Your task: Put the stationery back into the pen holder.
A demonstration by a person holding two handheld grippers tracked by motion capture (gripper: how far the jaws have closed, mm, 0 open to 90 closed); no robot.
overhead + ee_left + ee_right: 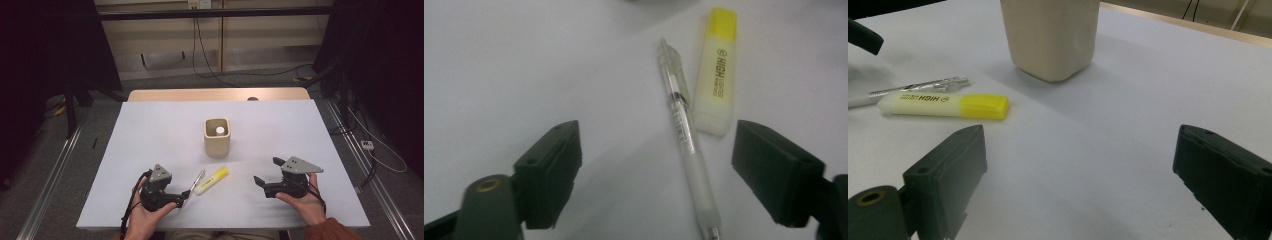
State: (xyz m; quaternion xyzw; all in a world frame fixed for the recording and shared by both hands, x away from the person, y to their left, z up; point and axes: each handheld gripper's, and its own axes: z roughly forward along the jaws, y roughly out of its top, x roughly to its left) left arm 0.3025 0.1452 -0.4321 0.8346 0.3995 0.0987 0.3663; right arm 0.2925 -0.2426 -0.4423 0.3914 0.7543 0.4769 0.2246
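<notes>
At the near edge of the white worktop, the left gripper is held in a hand just inside the front left part, and its jaws are seen spread wide with nothing pressed between them. A clear pen is seen lying flat on the worktop between those jaws in the left gripper view, its tip end toward the gripper, untouched by either pad. Just beside the pen, on its far right in the high view, a yellow highlighter is laid flat, almost parallel to it and nearly touching it; the words "HIGH LIGHTER" are read on its pale barrel, with a small round mark next to them, and its bright yellow cap is pointed away from the left gripper. The right gripper is held at the front right, well apart from the pen and highlighter, with its jaws released and bare worktop between them. A wide stretch of bare worktop is left between the two grippers and along both side edges. Farther back, near the middle, a beige square holder is stood upright, with a small white round thing seen inside it. Behind it, bare worktop is carried on to the far wooden edge.
</notes>
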